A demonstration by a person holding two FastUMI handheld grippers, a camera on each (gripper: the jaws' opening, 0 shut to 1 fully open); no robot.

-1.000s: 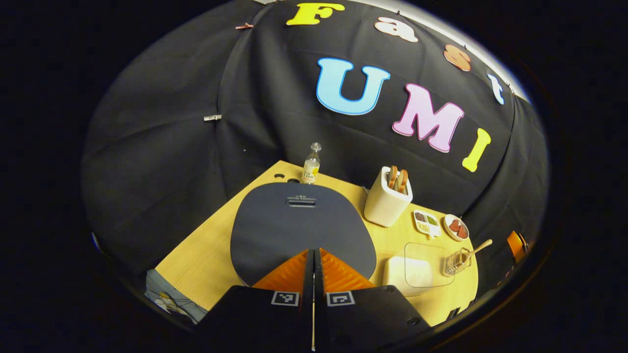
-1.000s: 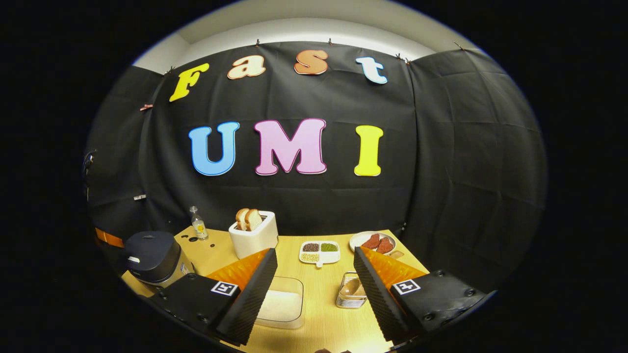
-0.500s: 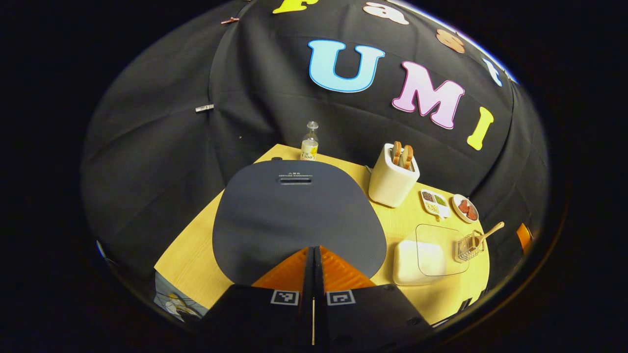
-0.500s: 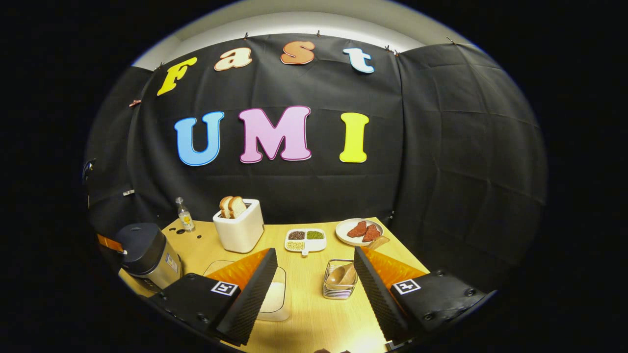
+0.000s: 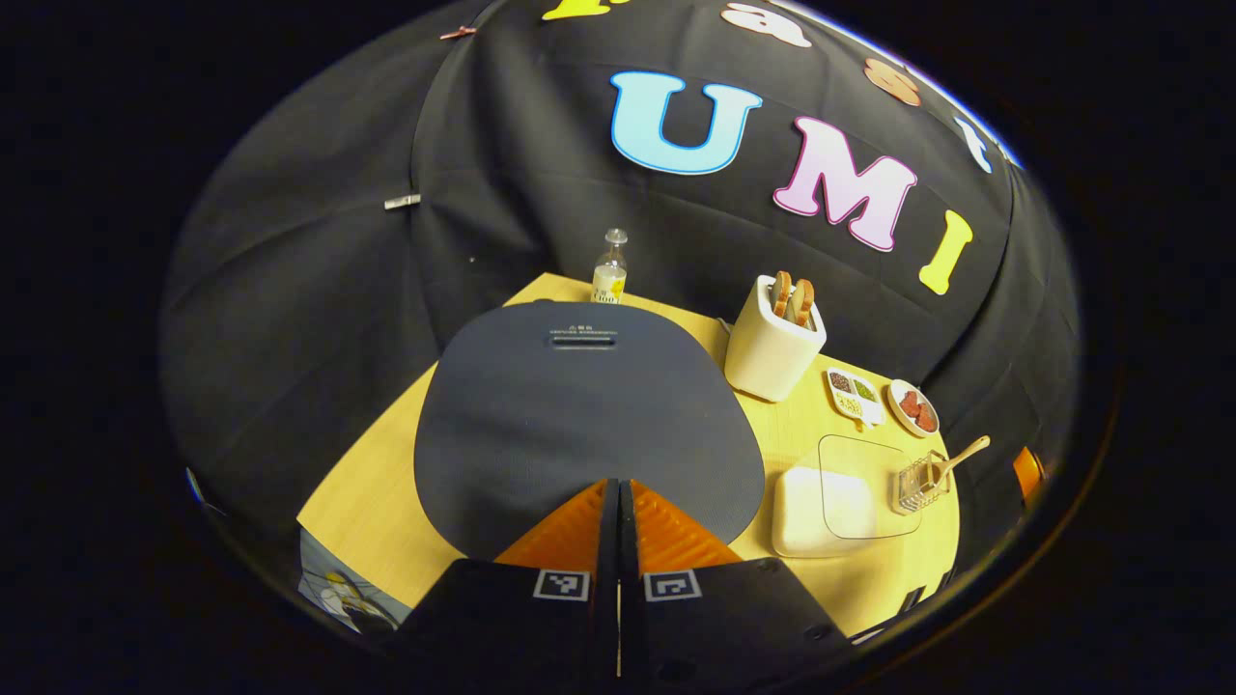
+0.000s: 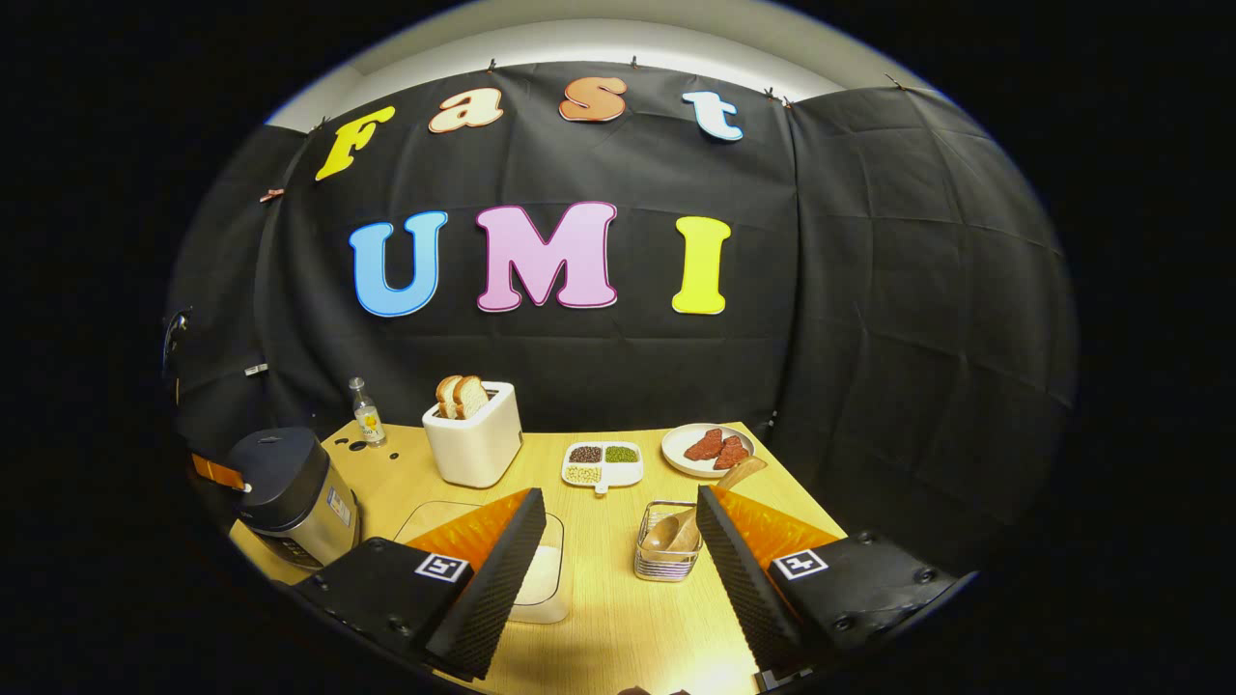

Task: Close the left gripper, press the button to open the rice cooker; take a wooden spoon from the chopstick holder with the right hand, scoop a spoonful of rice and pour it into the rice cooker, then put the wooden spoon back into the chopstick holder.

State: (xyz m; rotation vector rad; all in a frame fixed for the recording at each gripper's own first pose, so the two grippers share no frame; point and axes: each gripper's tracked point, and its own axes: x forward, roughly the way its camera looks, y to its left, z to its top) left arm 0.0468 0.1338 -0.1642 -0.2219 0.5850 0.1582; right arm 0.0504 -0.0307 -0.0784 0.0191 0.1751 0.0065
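Now my left gripper (image 5: 618, 487), clenched, sits over the cooker (image 5: 587, 415) lid; my right gripper (image 6: 618, 526) is released, near the holder (image 6: 666, 555) with the spoon (image 6: 681, 526).

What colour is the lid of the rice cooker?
The rice cooker's lid is dark navy blue, best seen in the left gripper view.

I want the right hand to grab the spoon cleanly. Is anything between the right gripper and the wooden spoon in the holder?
Nothing visible: the wooden spoon in the chopstick holder lies just beyond the open right gripper, bare table between.
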